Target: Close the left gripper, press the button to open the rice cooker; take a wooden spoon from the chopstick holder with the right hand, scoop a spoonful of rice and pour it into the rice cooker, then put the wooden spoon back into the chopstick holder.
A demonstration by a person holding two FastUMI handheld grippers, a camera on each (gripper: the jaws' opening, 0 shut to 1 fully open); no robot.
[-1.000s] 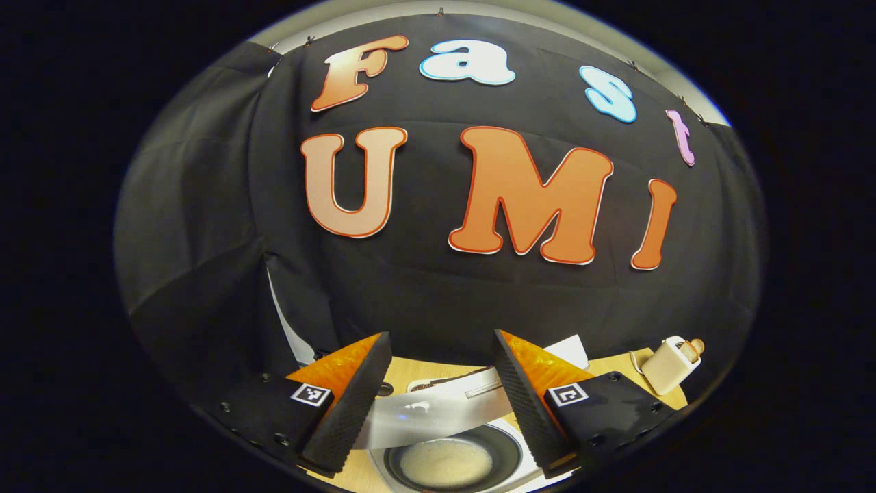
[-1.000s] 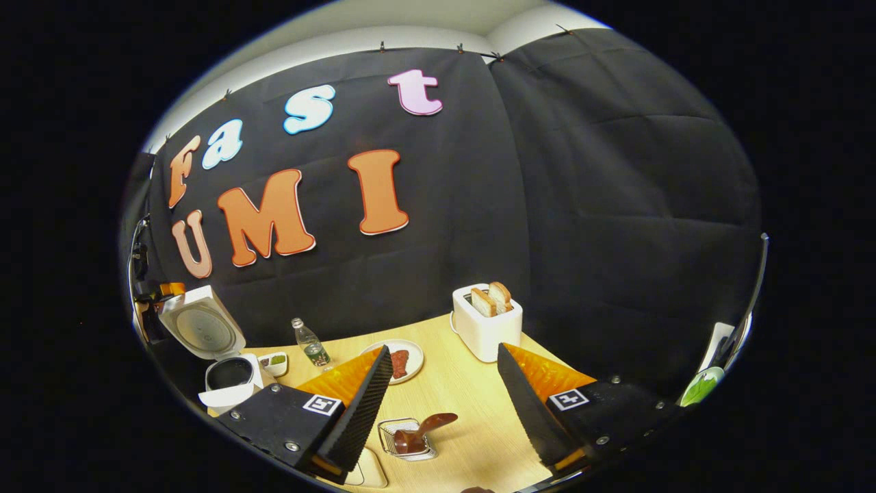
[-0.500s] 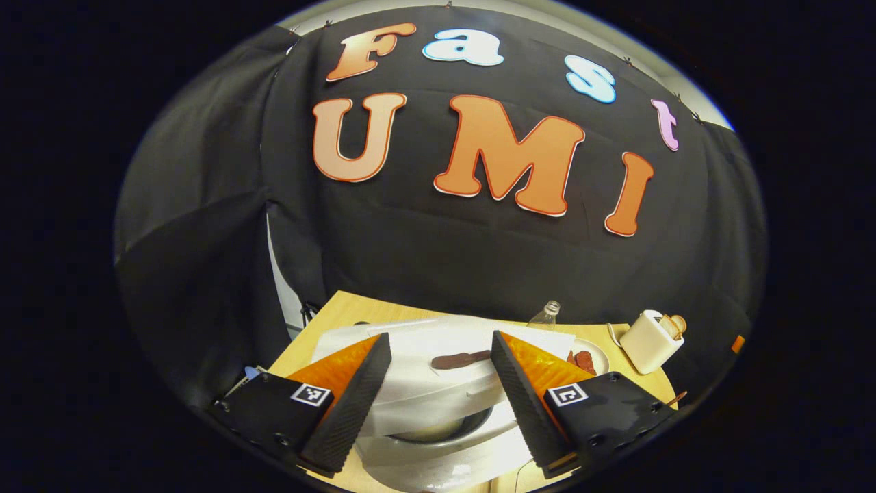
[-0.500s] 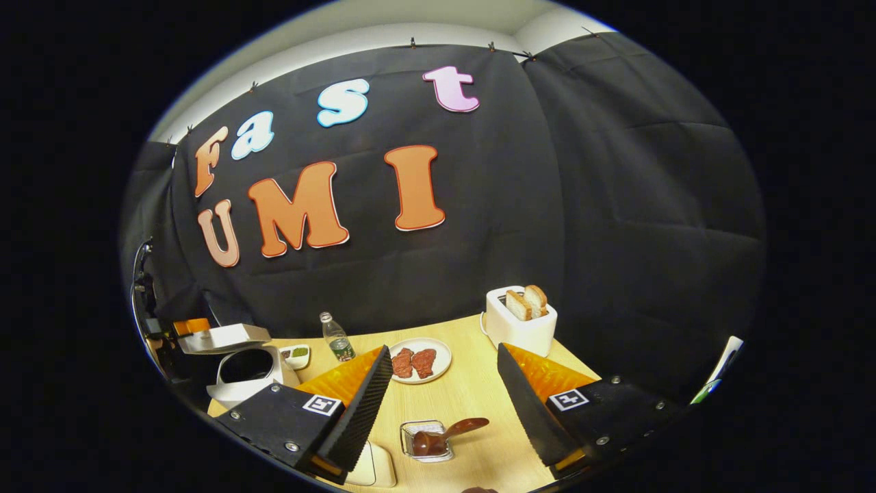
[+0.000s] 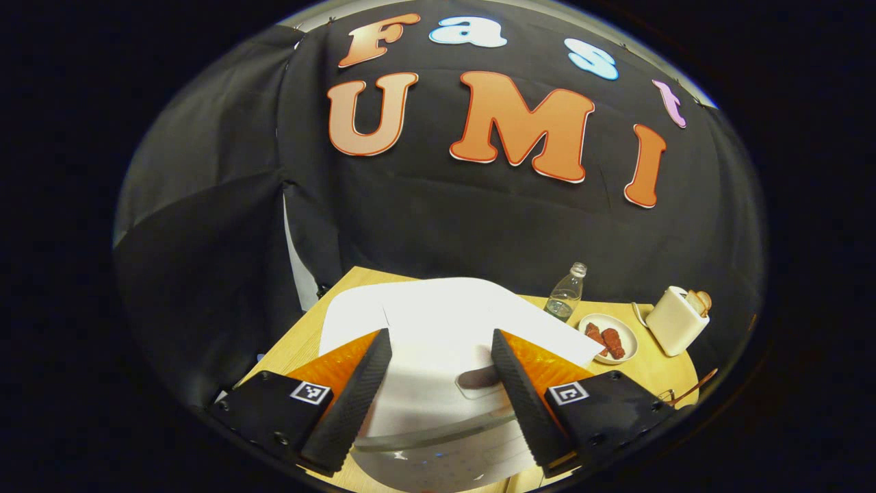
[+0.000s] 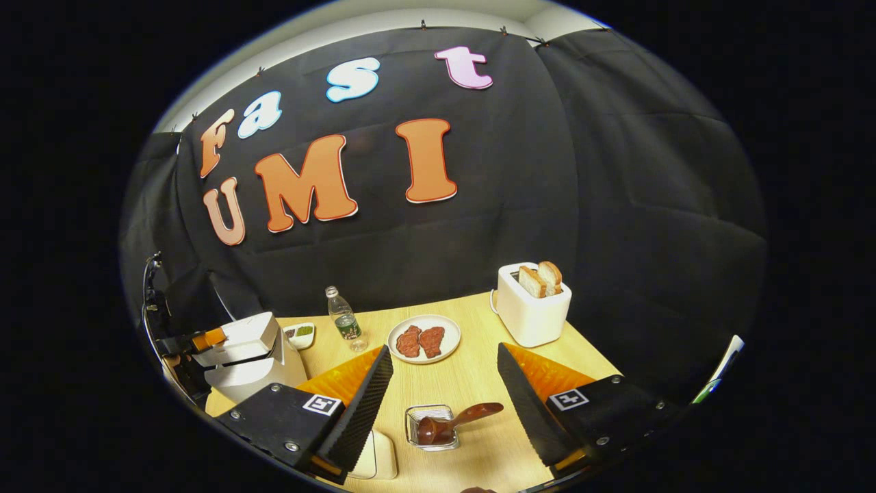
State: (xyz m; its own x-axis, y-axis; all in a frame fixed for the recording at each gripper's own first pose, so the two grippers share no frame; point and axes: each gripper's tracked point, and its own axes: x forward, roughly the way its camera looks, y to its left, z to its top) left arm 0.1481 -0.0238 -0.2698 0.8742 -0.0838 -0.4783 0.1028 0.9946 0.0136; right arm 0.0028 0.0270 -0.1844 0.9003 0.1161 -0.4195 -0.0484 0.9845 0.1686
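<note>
Black-draped booth wall behind a wooden table [image 5: 633, 373] in the left gripper view: left claw [image 5: 438, 383] spread apart, empty, poised over the white rice cooker [image 5: 438, 342], lid nearly down. Right gripper view: right claw [image 6: 441, 390] likewise apart and empty above the wooden spoon [image 6: 455, 419], parked back in its wire chopstick holder [image 6: 431, 428], task seemingly near done.

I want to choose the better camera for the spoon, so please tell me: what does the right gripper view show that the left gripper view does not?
Right gripper view: the wooden spoon lying clearly in its wire holder, a small dish, and the left gripper at the rice cooker.
Left gripper view: the cooker's lid from above, close up.
Both: bottle, plate of meat, toaster, table.
</note>
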